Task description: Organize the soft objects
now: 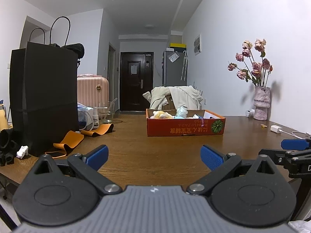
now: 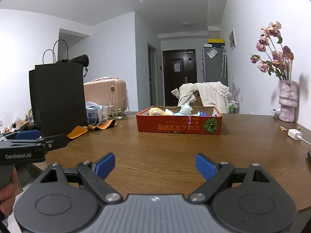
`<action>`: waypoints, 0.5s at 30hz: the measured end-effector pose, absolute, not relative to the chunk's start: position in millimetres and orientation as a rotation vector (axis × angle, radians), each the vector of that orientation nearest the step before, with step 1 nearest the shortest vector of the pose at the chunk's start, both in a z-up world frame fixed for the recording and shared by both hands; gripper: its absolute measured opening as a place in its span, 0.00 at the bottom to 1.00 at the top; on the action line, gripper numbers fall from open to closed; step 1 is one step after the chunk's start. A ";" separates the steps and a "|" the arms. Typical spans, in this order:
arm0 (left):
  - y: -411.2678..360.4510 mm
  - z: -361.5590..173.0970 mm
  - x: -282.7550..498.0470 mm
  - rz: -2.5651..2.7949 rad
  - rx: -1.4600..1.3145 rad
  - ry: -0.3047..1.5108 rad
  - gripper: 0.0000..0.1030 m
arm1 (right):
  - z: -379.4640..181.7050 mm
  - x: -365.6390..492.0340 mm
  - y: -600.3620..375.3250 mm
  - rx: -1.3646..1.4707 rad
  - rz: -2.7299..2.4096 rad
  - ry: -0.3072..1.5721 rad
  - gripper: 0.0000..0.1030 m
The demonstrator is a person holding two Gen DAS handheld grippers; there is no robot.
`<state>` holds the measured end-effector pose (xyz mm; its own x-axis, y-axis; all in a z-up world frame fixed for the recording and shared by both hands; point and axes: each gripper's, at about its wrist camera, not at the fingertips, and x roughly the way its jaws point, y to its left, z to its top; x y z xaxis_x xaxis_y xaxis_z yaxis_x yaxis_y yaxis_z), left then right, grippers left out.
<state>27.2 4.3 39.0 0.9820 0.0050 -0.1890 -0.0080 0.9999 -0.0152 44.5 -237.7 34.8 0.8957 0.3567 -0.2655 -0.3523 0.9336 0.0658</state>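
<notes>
With both the left gripper (image 1: 154, 158) and the right gripper (image 2: 155, 167) spread wide and empty, well short of the red box (image 2: 178, 124), reach to the box squarely and pinch what look like soft toys (image 2: 157, 111) inside gently by their bulk.

A lived-in apartment: a dark entry door (image 1: 136, 81) at twelve o'clock, a pink suitcase (image 1: 93, 90) at ten, dried roses (in a vase) (image 1: 261, 103) at two.
</notes>
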 end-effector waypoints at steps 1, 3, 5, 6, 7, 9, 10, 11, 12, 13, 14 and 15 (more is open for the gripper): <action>4.3 39.1 27.0 0.006 -0.016 0.189 1.00 | 34.7 44.7 -238.1 0.016 0.366 0.276 0.87; 4.3 39.5 27.1 0.005 -0.014 0.188 1.00 | 34.0 44.8 -239.1 0.022 0.362 0.276 0.87; 4.4 39.5 27.1 0.004 -0.015 0.187 1.00 | 32.7 44.8 -239.8 0.025 0.363 0.278 0.87; 4.1 39.4 27.0 0.003 -0.013 0.187 1.00 | 32.5 44.7 -239.8 0.025 0.363 0.280 0.87; 4.0 39.6 26.8 0.004 -0.013 0.187 1.00 | 32.1 44.7 -239.3 0.024 0.363 0.281 0.87; 4.2 39.6 26.8 0.003 -0.012 0.187 1.00 | 31.5 44.5 -239.1 0.024 0.365 0.283 0.87; 4.5 39.6 26.7 0.002 -0.012 0.186 1.00 | 31.0 44.5 -239.0 0.024 0.365 0.283 0.87; 4.4 39.6 26.7 0.003 -0.013 0.186 1.00 | 32.0 45.2 -238.3 0.023 0.365 0.283 0.87; 4.4 39.6 26.4 0.003 -0.013 0.185 1.00 | 32.0 45.2 -238.3 0.023 0.365 0.284 0.87; 4.5 39.8 26.7 0.002 -0.014 0.185 1.00 | 31.9 45.3 -238.4 0.023 0.365 0.284 0.87; 4.4 39.9 26.7 0.002 -0.013 0.186 1.00 | 31.9 45.3 -238.6 0.026 0.364 0.284 0.87; 4.1 39.8 26.4 0.002 -0.011 0.185 1.00 | 31.6 45.0 -238.8 0.031 0.363 0.284 0.87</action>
<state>26.4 4.1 39.8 0.9830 0.0005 -0.1837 -0.0026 0.9999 -0.0110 45.0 -238.8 31.6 0.8958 0.3542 -0.2687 -0.3456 0.9349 0.0801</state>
